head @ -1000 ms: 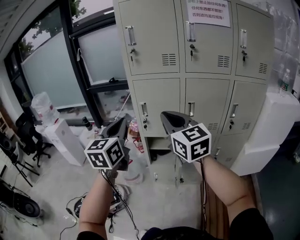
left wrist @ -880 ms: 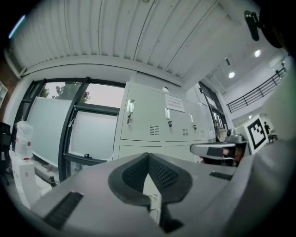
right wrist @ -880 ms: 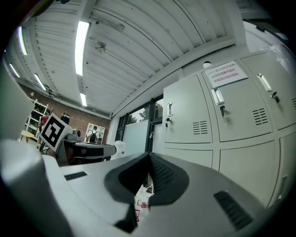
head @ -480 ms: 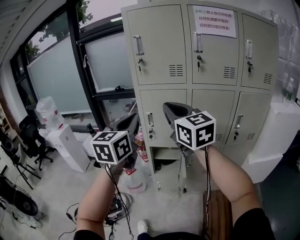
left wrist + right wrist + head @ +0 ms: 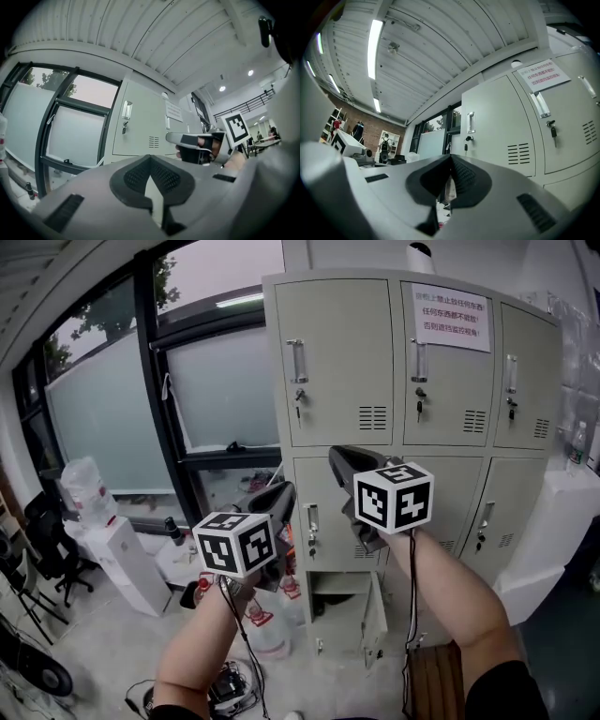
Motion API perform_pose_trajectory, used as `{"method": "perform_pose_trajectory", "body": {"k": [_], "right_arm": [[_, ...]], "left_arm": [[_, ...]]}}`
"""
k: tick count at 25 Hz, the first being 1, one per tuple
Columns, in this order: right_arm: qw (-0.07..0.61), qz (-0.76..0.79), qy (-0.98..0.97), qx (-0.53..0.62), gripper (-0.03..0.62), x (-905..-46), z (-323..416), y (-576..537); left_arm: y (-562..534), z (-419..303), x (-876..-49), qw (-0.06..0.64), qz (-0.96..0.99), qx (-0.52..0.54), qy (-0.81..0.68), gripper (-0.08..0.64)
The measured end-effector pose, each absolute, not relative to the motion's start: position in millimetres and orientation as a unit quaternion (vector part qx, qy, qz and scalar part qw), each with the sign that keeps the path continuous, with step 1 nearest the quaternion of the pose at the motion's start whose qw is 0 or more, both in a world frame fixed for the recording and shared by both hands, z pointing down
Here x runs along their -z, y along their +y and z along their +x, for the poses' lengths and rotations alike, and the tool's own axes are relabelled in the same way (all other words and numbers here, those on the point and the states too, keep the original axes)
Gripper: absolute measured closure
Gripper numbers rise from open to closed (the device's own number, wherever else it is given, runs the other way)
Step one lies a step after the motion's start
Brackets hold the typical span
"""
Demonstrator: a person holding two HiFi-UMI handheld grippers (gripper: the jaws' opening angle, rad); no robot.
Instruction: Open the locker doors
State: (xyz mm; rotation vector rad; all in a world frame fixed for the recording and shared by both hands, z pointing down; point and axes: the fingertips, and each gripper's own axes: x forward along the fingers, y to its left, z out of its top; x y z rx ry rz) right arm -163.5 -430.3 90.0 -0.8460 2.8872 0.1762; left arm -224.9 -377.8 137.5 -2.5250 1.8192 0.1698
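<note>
A beige locker point(image 5: 412, 282) stands ahead with three top doors, each with a handle and a key. Its top-left door point(image 5: 337, 362) and middle-left door point(image 5: 323, 493) are closed. A low door point(image 5: 375, 620) hangs ajar. My left gripper point(image 5: 281, 491) is shut and holds nothing, in the air left of the middle-left door's handle point(image 5: 312, 518). My right gripper point(image 5: 337, 456) is also shut and holds nothing, raised in front of the seam between top and middle rows. The left gripper view shows the top-left door's handle point(image 5: 126, 109) and the right gripper point(image 5: 187, 139). The right gripper view shows that handle point(image 5: 471, 122) too.
A paper notice point(image 5: 450, 317) is taped on the top middle door. Big windows point(image 5: 103, 409) fill the left wall. A water jug point(image 5: 82, 486), a white dispenser point(image 5: 122, 559), an office chair point(image 5: 47, 531), bottles point(image 5: 262, 629) and cables point(image 5: 225, 685) crowd the floor. A white cabinet point(image 5: 553, 531) flanks the locker's right.
Both grippers have risen toward the locker's upper rows, and the head view has tilted up so the locker's top shows. Both pairs of jaws stayed shut.
</note>
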Motion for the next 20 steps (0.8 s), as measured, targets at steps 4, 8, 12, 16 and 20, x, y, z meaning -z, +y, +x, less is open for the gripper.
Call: {"method": "perform_pose_trajectory", "body": {"k": [4,8,12,16,20], "right_arm": [[0.065,-0.297,0.951,-0.061,0.591,-75.0,-183.4,-457.9],[0.064,-0.31,0.947,-0.063,0.589,-60.9,-203.0,-484.6],[0.067,-0.315,0.945,-0.062,0.571,-45.2,-223.2,-507.1],[0.076,-0.324,0.94,-0.074,0.54,-25.0,-242.9,-525.0],[0.085,-0.334,0.934,-0.091,0.501,-3.4,-261.8,-537.6]], "left_arm": [[-402.7,-242.8,-130.4,0.009,-0.823,-0.058,0.565,0.561],[-427.5,-257.3,-125.3,0.009,-0.835,-0.056,0.548,0.561],[-450.8,-267.3,-121.2,0.008,-0.847,-0.053,0.529,0.561],[-469.6,-273.4,-117.8,0.011,-0.859,-0.044,0.51,0.561],[-483.1,-280.1,-111.6,0.018,-0.869,-0.039,0.492,0.561]]}}
